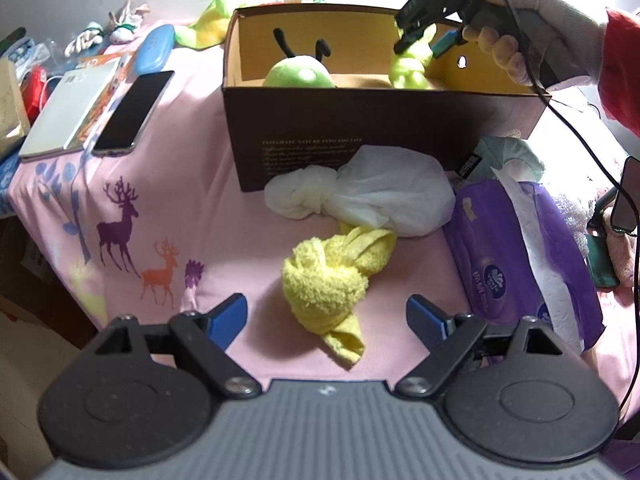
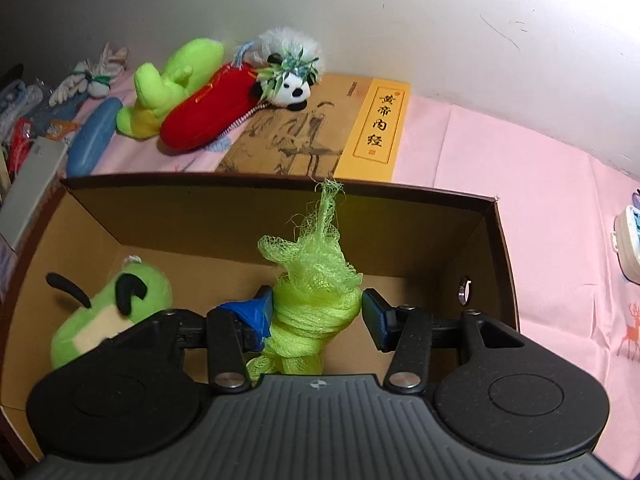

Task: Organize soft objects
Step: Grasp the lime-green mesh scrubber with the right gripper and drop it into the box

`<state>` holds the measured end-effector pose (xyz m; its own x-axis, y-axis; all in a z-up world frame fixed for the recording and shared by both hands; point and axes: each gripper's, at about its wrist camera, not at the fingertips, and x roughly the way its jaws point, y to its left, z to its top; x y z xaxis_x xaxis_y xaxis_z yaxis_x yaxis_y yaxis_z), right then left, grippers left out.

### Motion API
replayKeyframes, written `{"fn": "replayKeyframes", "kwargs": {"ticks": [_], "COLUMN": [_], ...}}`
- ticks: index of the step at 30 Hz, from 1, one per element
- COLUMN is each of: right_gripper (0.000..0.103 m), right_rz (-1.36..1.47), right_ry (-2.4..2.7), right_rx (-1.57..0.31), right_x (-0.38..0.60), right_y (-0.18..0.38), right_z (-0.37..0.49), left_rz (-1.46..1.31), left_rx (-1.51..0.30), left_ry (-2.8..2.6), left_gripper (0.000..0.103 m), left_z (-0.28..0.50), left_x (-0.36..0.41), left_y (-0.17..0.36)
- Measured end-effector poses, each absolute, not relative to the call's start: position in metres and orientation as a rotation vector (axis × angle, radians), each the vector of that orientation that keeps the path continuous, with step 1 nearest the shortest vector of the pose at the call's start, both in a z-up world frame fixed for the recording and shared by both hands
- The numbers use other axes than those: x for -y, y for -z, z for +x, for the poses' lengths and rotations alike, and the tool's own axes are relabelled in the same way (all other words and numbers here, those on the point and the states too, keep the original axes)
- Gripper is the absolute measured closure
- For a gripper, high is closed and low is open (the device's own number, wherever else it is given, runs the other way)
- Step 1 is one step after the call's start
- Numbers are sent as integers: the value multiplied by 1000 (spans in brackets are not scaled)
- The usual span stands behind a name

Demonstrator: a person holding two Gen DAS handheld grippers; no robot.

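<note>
2 grippers work over a pink deer-print cloth spread on the counter. Left gripper: jaws wide apart and empty, poised above a knotted yellow towel that lies on the cloth between the 2 blue pads without touching either. Just behind the towel, a knotted white cloth bundle rests against the front wall of a brown cardboard box. A purple tissue pack lies to the right of both. A smartphone and a white notebook lie at the left.

Right gripper, carried by a gloved hand: positioned inside the box, jaws partly parted around a knotted lime-green mesh sponge. The left pad touches the sponge; the right pad stands just clear of it, so no firm grip shows. The sponge sits in the box's right half; a green plush toy with black antennae occupies the left half.

Behind the box: a yellow-spined book, a panda plush, a red plush and a green frog plush.
</note>
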<state>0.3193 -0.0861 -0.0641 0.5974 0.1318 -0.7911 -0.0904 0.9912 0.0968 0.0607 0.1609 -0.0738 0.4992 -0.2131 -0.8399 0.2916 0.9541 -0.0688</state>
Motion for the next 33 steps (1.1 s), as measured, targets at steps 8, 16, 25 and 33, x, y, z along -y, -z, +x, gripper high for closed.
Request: {"fn": "replayKeyframes", "kwargs": {"ticks": [8,16,25,33], "right_gripper": [69,69,68,68], "right_rz": [186,543,568,499], "right_ry": [-167,-185,-181,-170], "right_rx": [-869,-782,-627,-518], "right_x": [112,158,173,187], "right_y": [48,42,23,24], "right_z": [301,275,184,105], "left_rz": [129,151,141,93], "left_rx": [-993,-981,-904,-957], "left_ry": [394,423,393,383], "left_gripper": [15,15,15,14], "left_z": [69,73,82,90], "left_x": [-142,-132,-151,-158], "left_y": [73,70,55,60]}}
